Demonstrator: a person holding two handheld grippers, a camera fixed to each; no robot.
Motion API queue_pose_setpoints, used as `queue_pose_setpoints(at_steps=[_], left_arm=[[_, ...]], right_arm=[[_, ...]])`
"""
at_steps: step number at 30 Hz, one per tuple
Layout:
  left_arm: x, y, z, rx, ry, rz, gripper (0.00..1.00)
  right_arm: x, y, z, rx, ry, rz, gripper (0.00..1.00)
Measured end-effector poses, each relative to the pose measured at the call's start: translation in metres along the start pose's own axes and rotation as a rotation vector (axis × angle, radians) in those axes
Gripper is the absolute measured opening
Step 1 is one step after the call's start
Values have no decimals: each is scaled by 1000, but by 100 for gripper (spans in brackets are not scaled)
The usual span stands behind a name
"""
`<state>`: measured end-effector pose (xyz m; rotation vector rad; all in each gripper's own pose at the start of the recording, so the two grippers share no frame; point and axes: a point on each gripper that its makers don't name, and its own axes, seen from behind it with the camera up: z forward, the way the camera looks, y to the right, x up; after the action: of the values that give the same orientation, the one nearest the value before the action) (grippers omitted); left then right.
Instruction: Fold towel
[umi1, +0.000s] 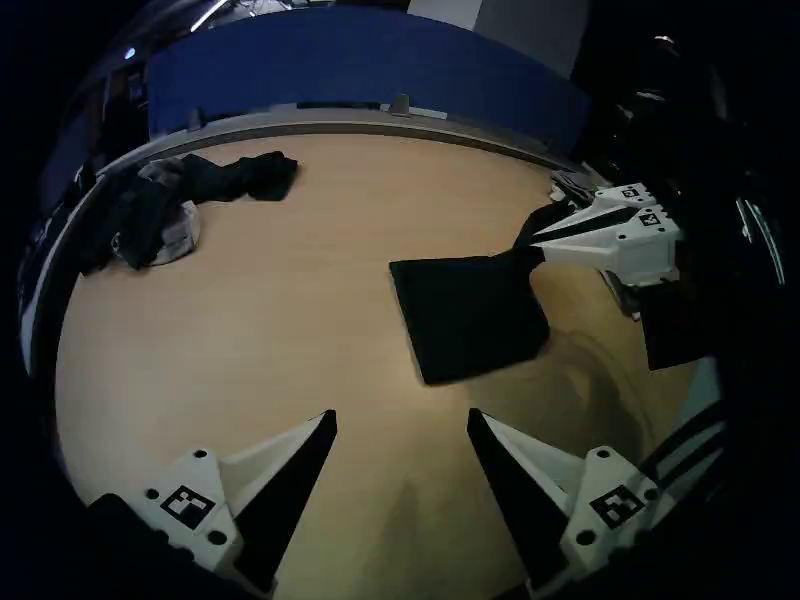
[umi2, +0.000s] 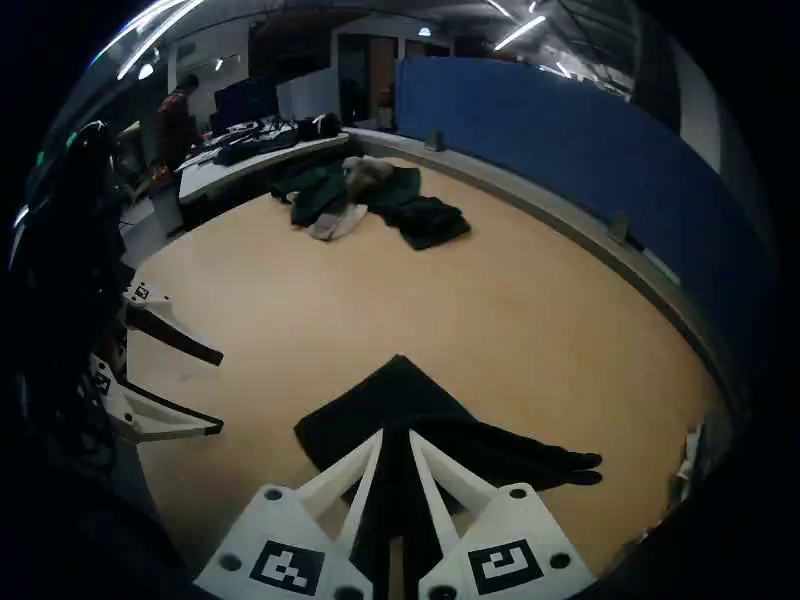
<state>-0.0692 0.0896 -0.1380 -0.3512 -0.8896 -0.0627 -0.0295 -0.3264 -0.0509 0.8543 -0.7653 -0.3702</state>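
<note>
Firmly, right gripper (umi2: 395, 437) pinches the towel (umi2: 392, 398) corner; left gripper (umi1: 401, 420) hovers spread.

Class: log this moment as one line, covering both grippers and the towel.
towel: dark, flat on wooden table | left gripper: open, empty | right gripper: shut on towel corner

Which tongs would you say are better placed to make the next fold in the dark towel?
Right. The right tongs are shut on a raised edge of the towel, so they could probably carry it straight over. The left tongs hang open above bare table, short of the cloth.
</note>
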Motion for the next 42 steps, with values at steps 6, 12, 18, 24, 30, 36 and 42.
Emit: queue_pose_setpoints(at_steps=[6,12,18,24,30,36,42], left_arm=[[-2,-11,-3,11,5,-20,97],[-3,-19,-5,16,9,-35,97],[-6,-25,-3,18,11,-46,97],[-7,-27,0,15,10,-48,97],[-6,-25,1,10,10,-45,97],[-7,-24,2,9,9,-44,97],[-8,-26,2,13,7,-42,97]], right_arm=[[1,-28,19,59,-26,-44,3],[-11,-50,35,107,-70,-67,3],[-27,-64,47,132,-111,-67,3],[-40,-73,59,144,-137,-39,3],[-41,-73,61,143,-132,-18,5],[-40,-76,59,159,-120,-23,29],[-36,-81,54,180,-97,-18,44]])
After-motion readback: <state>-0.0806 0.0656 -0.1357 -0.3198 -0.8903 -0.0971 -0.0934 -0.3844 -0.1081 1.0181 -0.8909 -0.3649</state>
